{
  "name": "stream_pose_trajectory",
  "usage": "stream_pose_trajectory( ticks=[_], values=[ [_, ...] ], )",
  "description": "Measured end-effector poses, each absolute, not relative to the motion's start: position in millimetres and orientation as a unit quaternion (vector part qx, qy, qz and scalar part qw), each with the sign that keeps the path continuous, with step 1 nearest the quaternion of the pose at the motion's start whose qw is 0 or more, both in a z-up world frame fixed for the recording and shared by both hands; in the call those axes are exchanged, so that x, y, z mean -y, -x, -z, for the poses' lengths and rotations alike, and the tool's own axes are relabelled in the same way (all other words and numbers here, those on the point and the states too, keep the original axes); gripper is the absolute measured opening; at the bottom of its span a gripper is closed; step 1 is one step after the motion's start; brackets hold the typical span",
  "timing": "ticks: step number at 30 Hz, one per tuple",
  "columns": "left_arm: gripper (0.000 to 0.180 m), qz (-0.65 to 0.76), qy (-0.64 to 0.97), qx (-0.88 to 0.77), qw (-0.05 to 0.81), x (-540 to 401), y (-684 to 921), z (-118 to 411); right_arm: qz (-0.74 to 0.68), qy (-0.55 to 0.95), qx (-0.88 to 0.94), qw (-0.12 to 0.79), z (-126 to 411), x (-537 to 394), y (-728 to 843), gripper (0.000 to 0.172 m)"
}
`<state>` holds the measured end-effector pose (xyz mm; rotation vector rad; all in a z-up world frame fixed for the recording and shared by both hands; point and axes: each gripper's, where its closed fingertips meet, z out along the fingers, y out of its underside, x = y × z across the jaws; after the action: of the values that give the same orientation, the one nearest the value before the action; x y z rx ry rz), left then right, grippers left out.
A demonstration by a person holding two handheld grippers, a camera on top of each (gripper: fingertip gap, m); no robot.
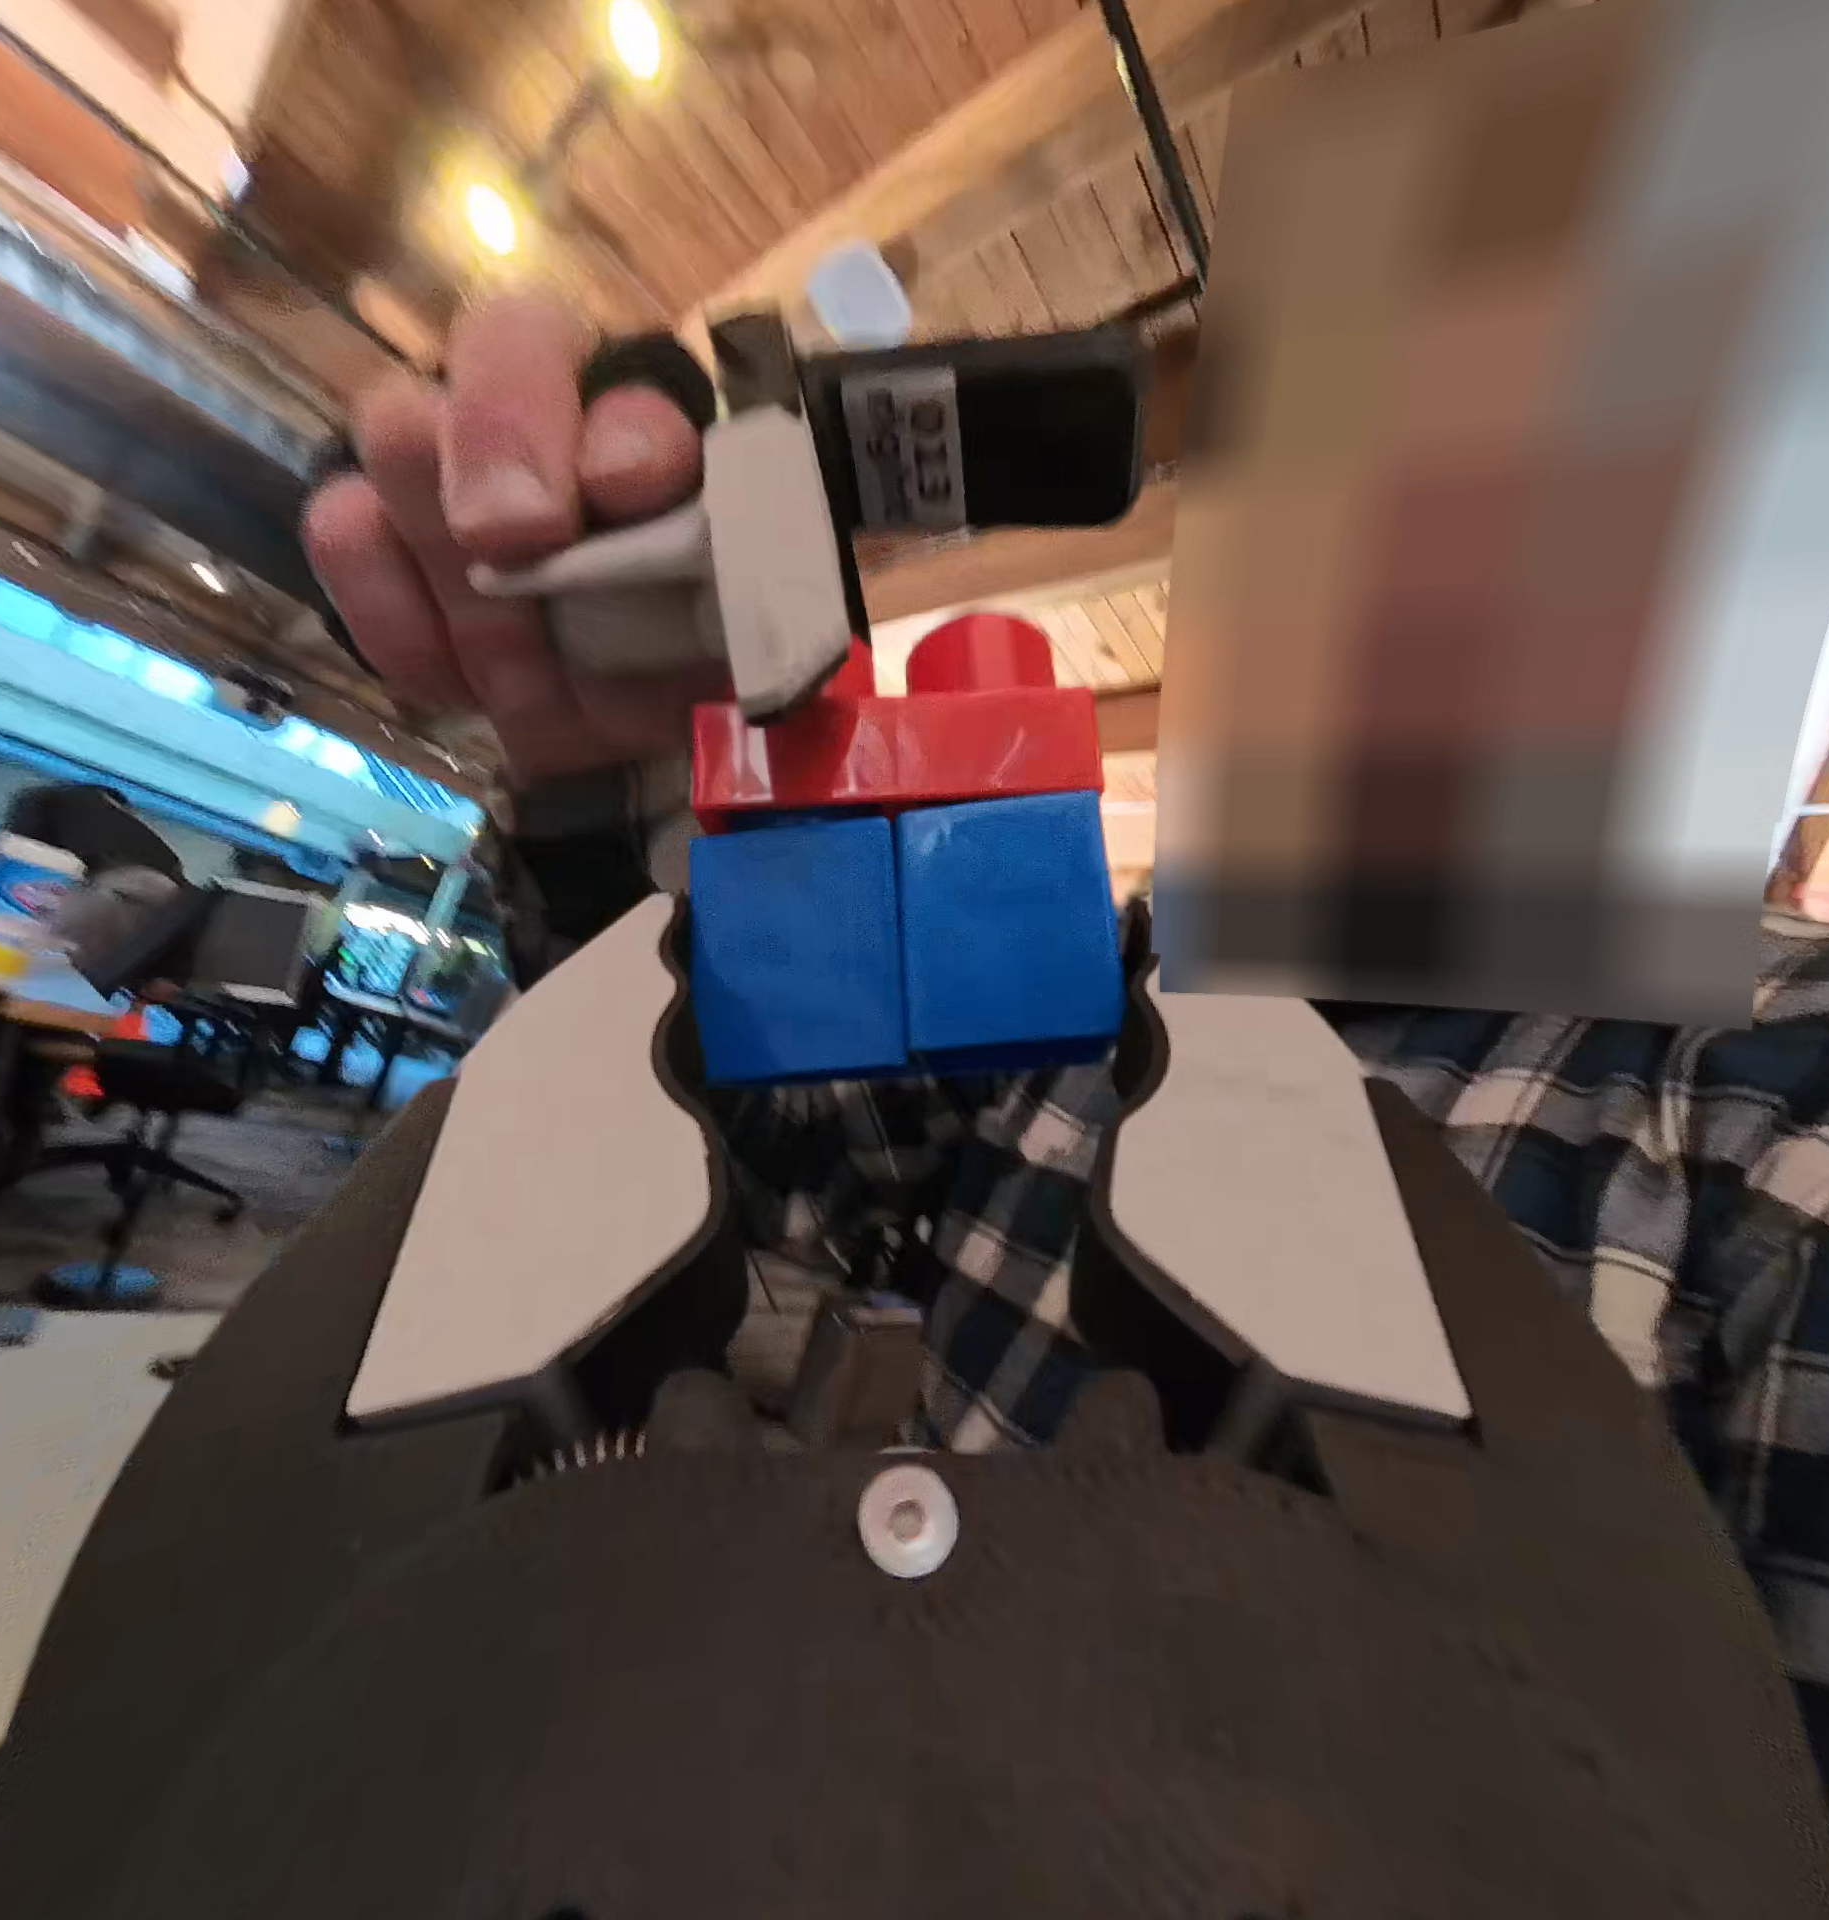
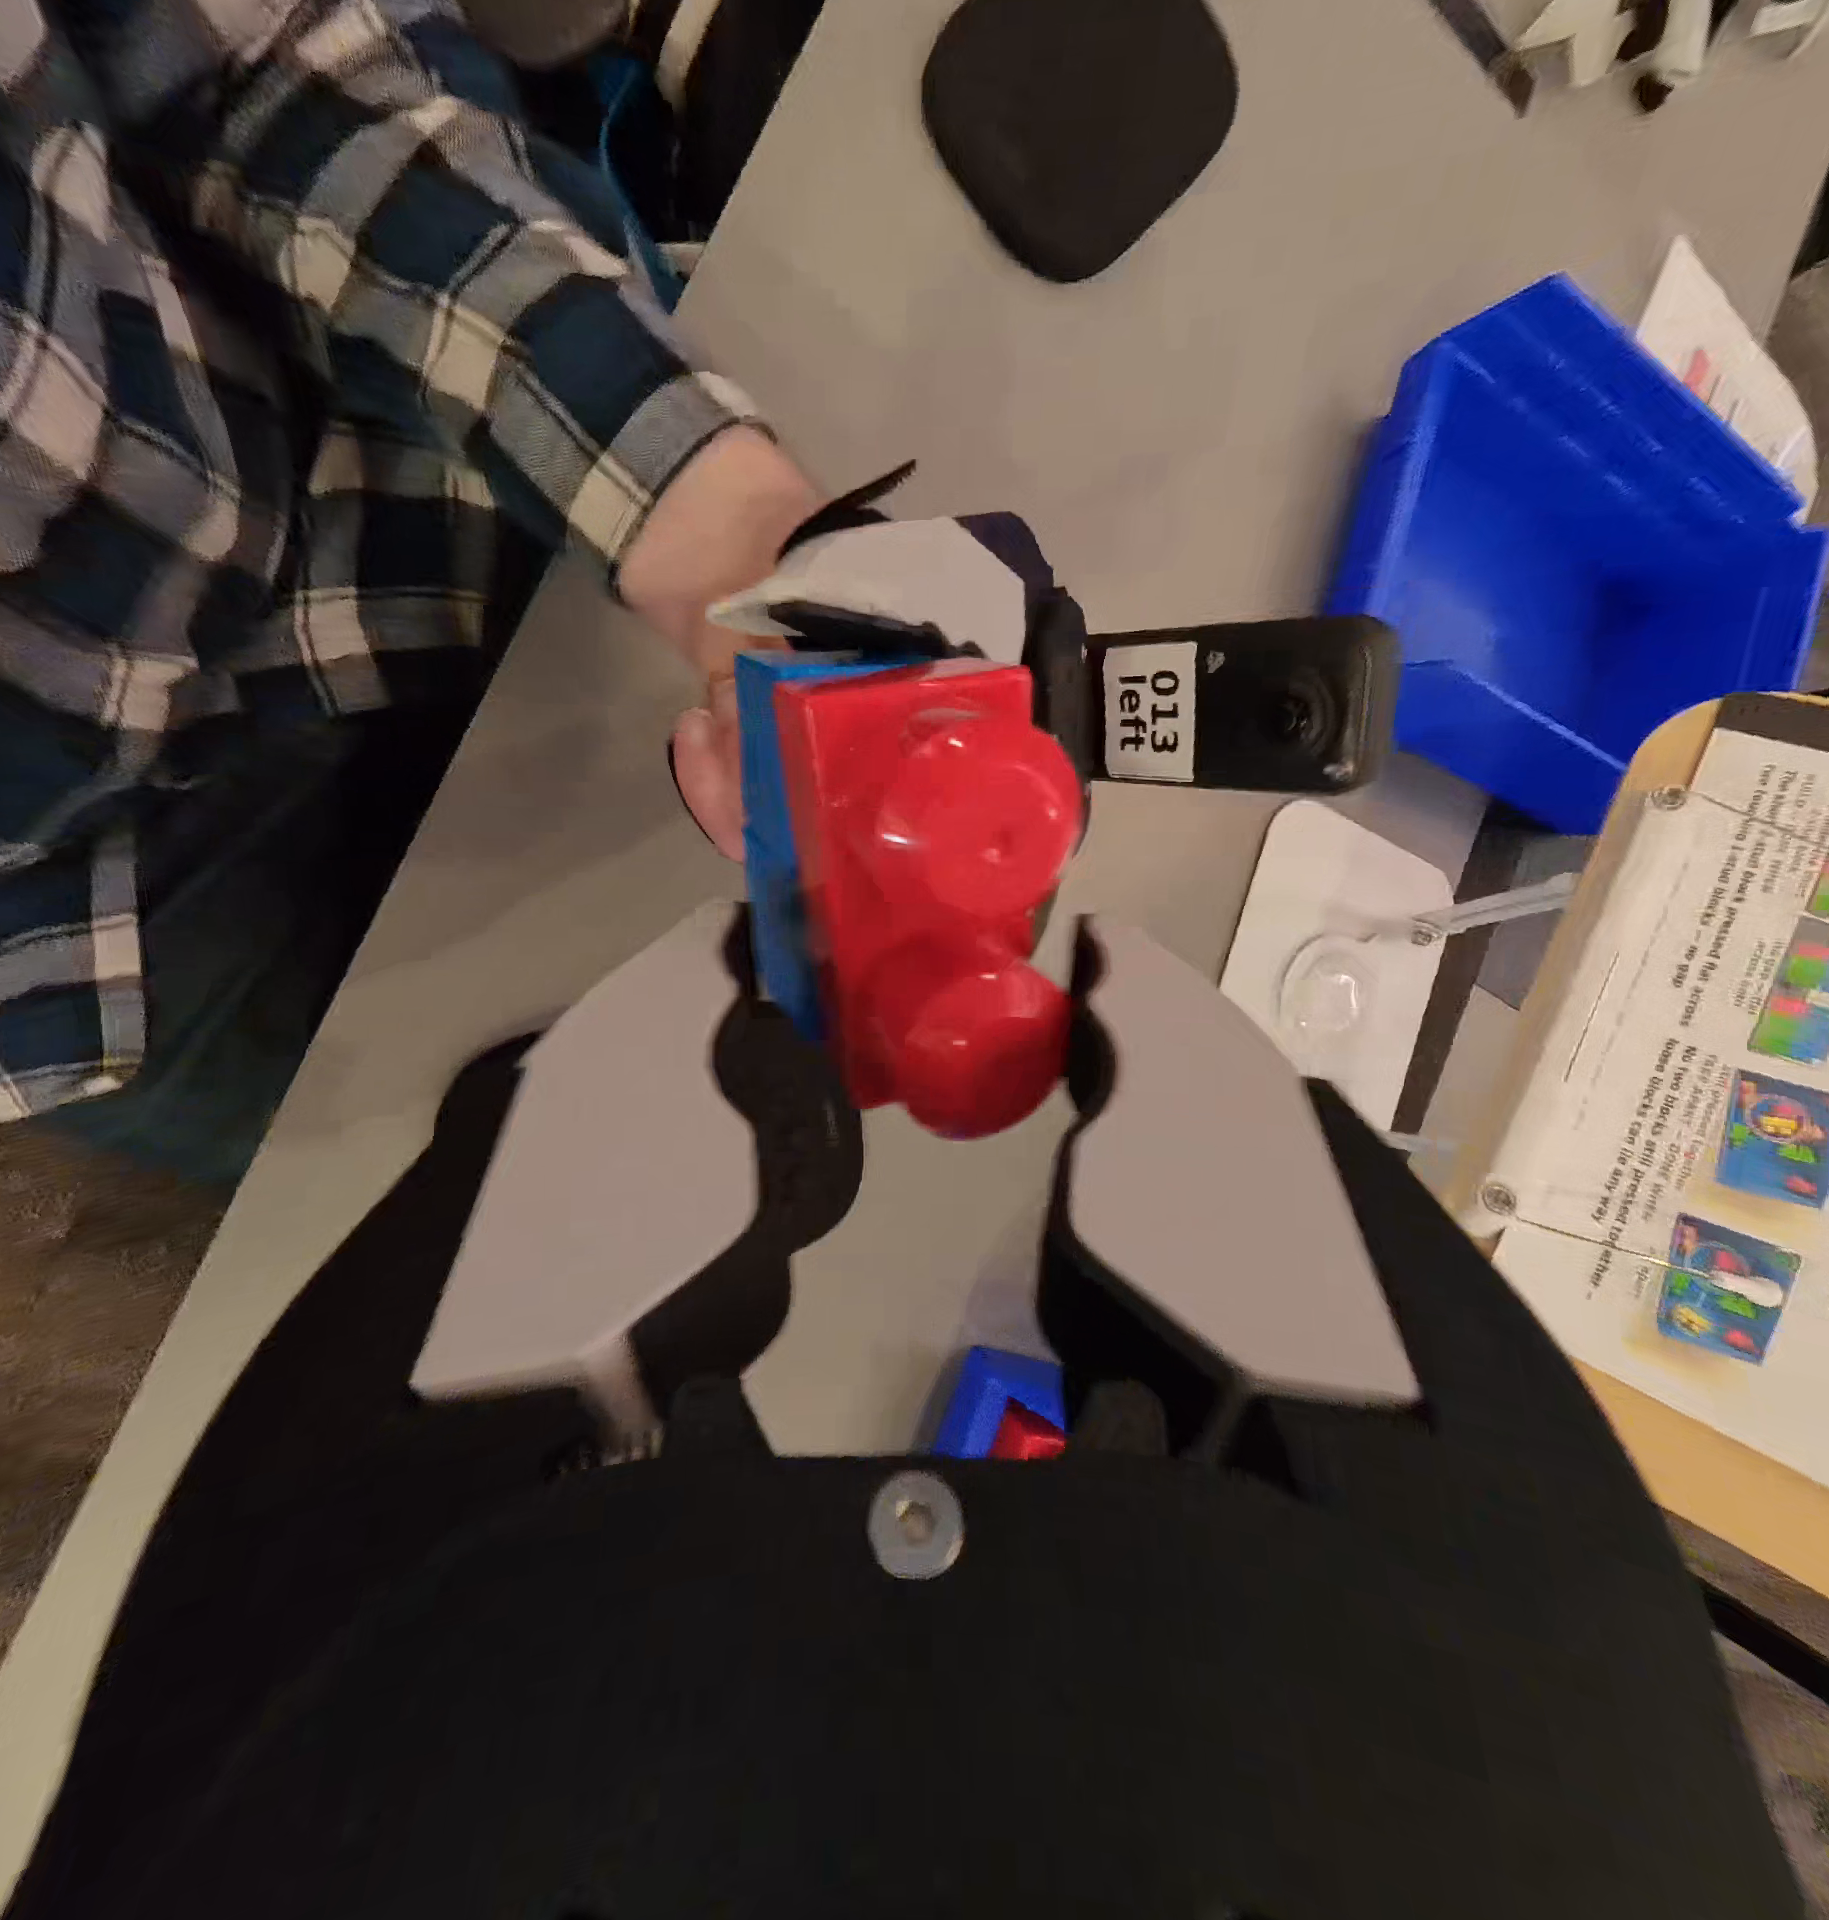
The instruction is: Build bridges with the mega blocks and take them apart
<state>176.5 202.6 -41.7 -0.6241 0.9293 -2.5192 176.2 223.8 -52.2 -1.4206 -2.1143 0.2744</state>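
1. Your left gripper (image 1: 905, 961) pinches two smooth blue blocks (image 1: 899, 935), mid-air above the table (image 2: 848, 343).
2. A glossy red block (image 1: 894, 748) with round studs caps them.
3. Your right gripper (image 2: 905, 997) straddles the red block; whether its pads touch, can't tell.
4. A blue plastic bin (image 2: 1575, 582) sits near the table's far right edge.

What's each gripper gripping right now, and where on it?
Left gripper: clamped on the outer sides of the two blue blocks. Right gripper: jaws flank the red block on top; contact unclear.
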Motion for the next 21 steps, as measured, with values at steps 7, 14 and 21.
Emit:
stream_pose_trajectory(
  ticks=[7,14,21],
  values=[
    [0.074,0.906,0.233,-0.300,0.188,-208.5,-189.9,42.8,-0.173,0.570,0.762,0.254,53.8,-218.2,-193.9,0.038],
    [0.073,0.835,0.300,-0.309,0.341,-233.3,-190.3,47.6,-0.209,0.617,0.724,0.229,46.8,-229.1,-213.4,0.037],
    [0.061,0.631,0.429,-0.468,0.447,-231.3,-207.9,64.6,-0.160,0.644,0.735,0.141,67.8,-236.6,-226.4,0.037]
  ],
)
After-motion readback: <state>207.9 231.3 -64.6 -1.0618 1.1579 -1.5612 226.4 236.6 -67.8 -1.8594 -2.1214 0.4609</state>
